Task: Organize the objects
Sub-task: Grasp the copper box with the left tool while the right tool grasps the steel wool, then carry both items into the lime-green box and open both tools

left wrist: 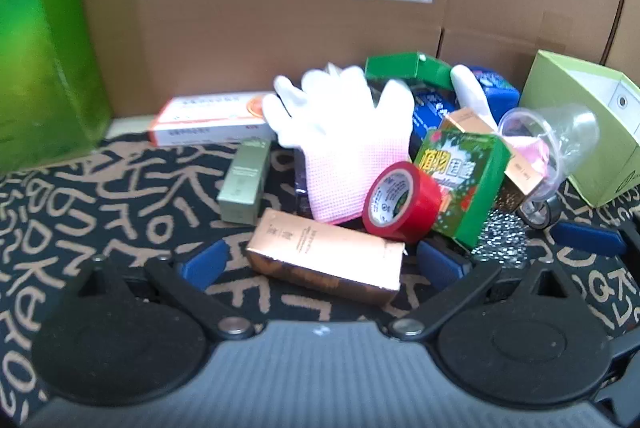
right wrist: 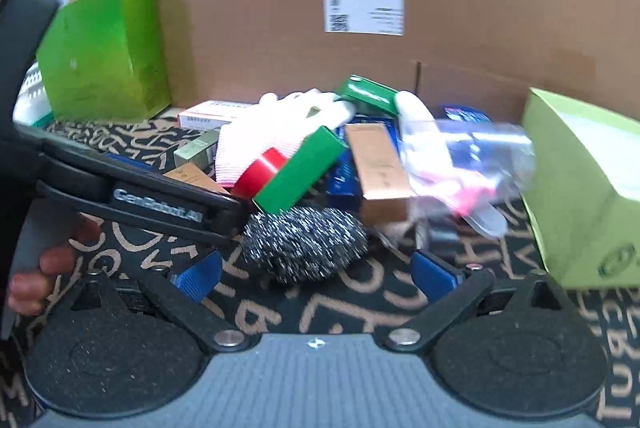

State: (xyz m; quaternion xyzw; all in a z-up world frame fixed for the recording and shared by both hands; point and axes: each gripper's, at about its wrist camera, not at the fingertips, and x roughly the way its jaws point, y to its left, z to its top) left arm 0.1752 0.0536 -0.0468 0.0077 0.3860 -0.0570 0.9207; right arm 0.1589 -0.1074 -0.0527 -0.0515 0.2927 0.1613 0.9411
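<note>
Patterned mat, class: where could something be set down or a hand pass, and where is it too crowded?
Free: the patterned mat between the tall green box, the olive carton and the open left gripper; also bare mat between the right gripper's open fingers, below the steel scourer. Crowded: the heap around the red tape and white glove.

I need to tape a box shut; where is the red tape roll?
In the left wrist view, the red tape roll sits centre-right in the pile, leaning between the pink-and-white glove and the green printed box.
</note>
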